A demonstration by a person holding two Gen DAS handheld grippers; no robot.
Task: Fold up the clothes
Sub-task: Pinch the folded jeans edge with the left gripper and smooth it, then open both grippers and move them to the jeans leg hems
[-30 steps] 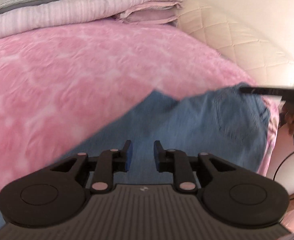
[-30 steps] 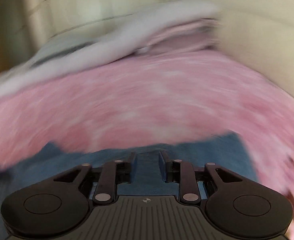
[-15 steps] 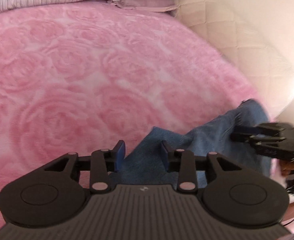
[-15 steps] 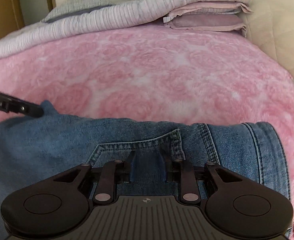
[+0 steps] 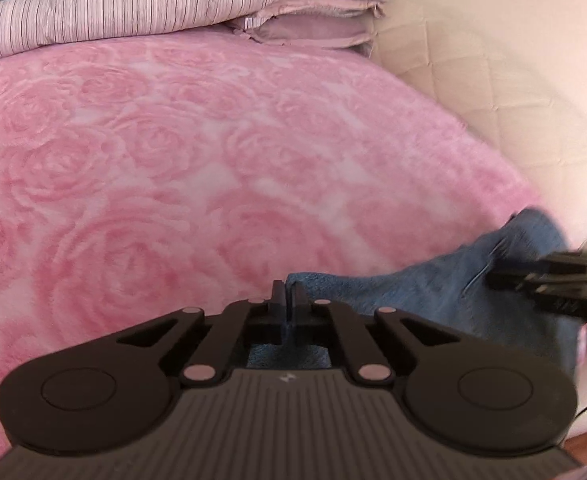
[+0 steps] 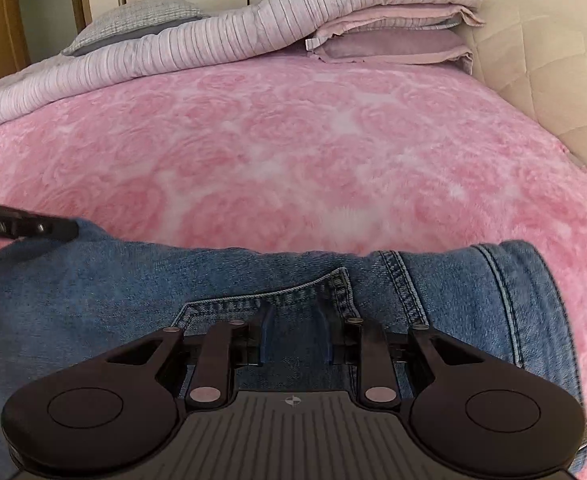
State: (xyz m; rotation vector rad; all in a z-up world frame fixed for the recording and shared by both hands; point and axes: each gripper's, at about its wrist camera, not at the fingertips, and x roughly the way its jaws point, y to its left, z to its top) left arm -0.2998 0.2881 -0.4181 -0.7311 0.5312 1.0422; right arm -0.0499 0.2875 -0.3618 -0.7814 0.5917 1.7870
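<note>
The jeans lie folded along the near edge of your pink bed. Your left gripper is pinched tight on their corner; your right gripper grips denim by the pocket.

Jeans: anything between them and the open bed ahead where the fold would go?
Nothing visible. The pink blanket ahead of the jeans is bare up to the striped duvet and pillows at the far end.

Both views evenly, softly lit; edges bent by fisheye, right gripper smeared by motion blur.
</note>
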